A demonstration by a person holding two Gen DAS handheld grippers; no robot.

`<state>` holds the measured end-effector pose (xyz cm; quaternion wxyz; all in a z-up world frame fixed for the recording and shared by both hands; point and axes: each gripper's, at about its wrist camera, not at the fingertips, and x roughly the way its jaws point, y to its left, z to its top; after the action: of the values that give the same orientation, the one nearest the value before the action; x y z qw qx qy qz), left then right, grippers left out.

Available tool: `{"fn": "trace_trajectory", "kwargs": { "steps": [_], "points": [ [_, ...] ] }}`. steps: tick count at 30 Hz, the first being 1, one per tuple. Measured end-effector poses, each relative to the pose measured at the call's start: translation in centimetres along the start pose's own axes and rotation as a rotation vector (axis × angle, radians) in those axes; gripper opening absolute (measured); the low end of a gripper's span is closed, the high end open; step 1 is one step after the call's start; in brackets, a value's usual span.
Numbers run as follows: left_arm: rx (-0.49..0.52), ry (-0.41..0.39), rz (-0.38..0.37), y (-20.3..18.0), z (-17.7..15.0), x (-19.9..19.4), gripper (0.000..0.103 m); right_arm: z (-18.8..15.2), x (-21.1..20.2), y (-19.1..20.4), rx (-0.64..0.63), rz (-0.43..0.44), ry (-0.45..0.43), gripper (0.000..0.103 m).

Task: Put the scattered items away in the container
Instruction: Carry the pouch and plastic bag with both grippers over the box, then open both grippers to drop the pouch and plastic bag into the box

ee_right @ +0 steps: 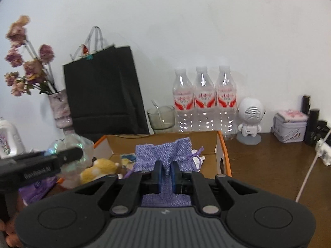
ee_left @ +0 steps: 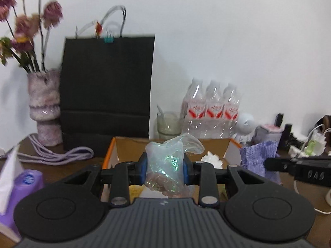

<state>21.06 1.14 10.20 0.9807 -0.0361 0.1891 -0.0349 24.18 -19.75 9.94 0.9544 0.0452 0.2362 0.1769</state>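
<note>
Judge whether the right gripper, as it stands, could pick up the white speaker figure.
Probably not yet: the right gripper is shut on the purple pouch. The path to the speaker figure looks open.

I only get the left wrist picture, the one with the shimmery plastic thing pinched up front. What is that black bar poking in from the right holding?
Observer: That is the right gripper, shut on a purple knitted pouch over the cardboard box.
Operator: Anything in the box I'm missing? I see only something white.
Observer: A yellow plush toy lies at its left side.
Operator: And what's the white ball right of the bottles?
Observer: A small white astronaut-shaped speaker, standing on the table.
</note>
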Motion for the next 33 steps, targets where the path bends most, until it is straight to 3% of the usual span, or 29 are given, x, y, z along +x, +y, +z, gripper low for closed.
{"fn": "trace_trajectory", "kwargs": {
  "steps": [3,9,13,15,17,19,21,24,26,28,31,33],
  "points": [
    [-0.043,0.081,-0.016,-0.6,0.7,3.7,0.032,1.2,3.3,-1.4,0.035,0.020,0.049,0.008],
    [0.000,0.190,-0.026,-2.5,1.5,8.9,0.033,2.8,9.6,-4.1,0.170,0.060,0.144,0.008],
    [0.017,0.249,0.034,-1.6,1.0,11.1,0.037,2.5,14.4,-3.9,0.241,0.125,0.325,0.004],
    [0.035,0.284,0.033,-1.1,0.5,11.9,0.041,2.0,16.3,-2.7,0.222,0.092,0.385,0.005],
    [0.044,0.310,0.029,-0.8,0.1,12.5,0.053,1.6,17.8,-2.0,0.257,0.030,0.402,0.005],
    [0.034,0.333,0.015,-0.7,0.1,13.0,0.072,1.2,19.3,-1.3,0.286,0.010,0.421,0.013],
    [0.019,0.345,-0.021,-0.6,0.5,13.3,0.076,0.9,19.9,-1.0,0.306,-0.009,0.457,0.028],
    [-0.004,0.347,-0.035,-0.1,1.7,13.0,0.081,1.5,18.1,-1.7,0.343,0.004,0.420,0.054],
    [-0.028,0.333,-0.037,0.5,2.5,12.1,0.083,2.4,16.5,-2.2,0.315,0.002,0.394,0.055],
    [-0.036,0.310,-0.029,1.0,3.1,11.1,0.092,3.2,15.4,-2.4,0.213,-0.023,0.417,0.055],
    [-0.008,0.309,0.013,1.5,2.9,10.5,0.093,3.4,15.1,-2.3,0.078,0.005,0.535,0.054],
    [-0.019,0.351,0.007,2.0,2.1,10.7,0.093,2.9,15.4,-2.1,0.008,0.007,0.624,0.050]
  ]
}}
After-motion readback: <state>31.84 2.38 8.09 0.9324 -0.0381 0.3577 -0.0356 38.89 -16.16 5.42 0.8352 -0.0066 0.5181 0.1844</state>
